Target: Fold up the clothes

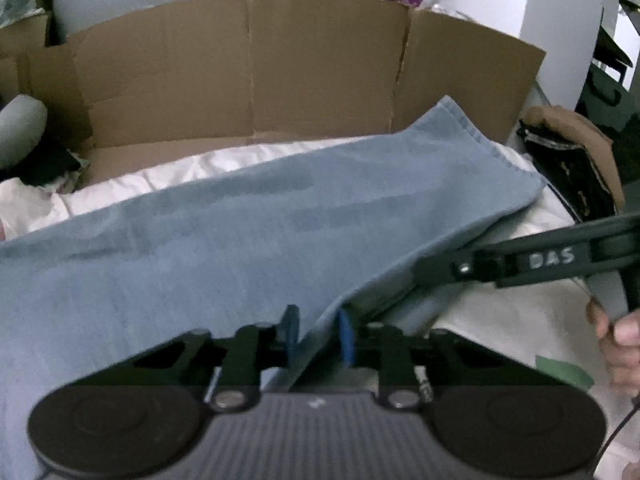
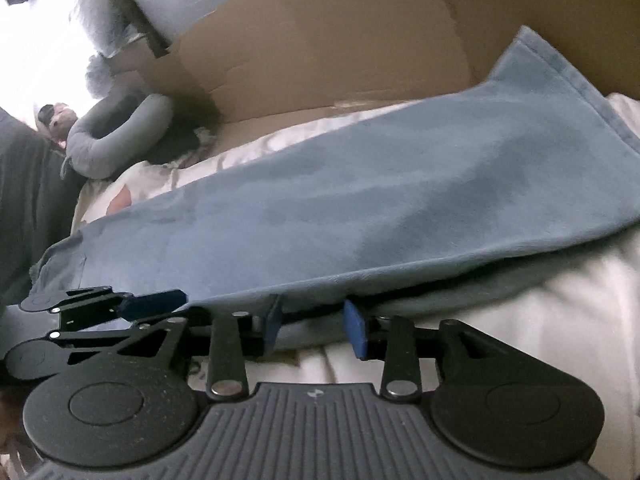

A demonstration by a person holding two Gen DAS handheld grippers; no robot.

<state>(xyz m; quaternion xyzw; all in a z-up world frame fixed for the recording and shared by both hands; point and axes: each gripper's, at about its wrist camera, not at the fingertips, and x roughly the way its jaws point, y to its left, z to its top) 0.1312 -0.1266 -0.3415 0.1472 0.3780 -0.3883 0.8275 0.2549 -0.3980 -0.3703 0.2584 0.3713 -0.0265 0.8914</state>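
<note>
- The blue garment (image 1: 224, 232), which looks like a folded trouser leg, lies stretched across a white sheet (image 1: 516, 320); its hemmed end (image 1: 480, 136) reaches toward the cardboard box (image 1: 248, 68) behind it.
- The left gripper (image 1: 318, 334) sits at the garment's near edge, its blue pads (image 1: 346, 336) close together with a fold of the cloth between them, so it appears to pinch that edge.
- The right gripper (image 2: 314, 326) is at the same near edge, further toward the hemmed end; its pads (image 2: 356, 330) stand a moderate gap apart, the cloth edge lying in that gap, with no visible pinch.
- In the right wrist view, the left gripper (image 2: 156, 304) shows just beside the garment's edge, toward its waist end.
- A grey neck pillow (image 2: 116, 140) lies beyond the garment, near the box's corner.
- A brown and black item (image 1: 576, 160) rests past the hemmed end, blurred.
</note>
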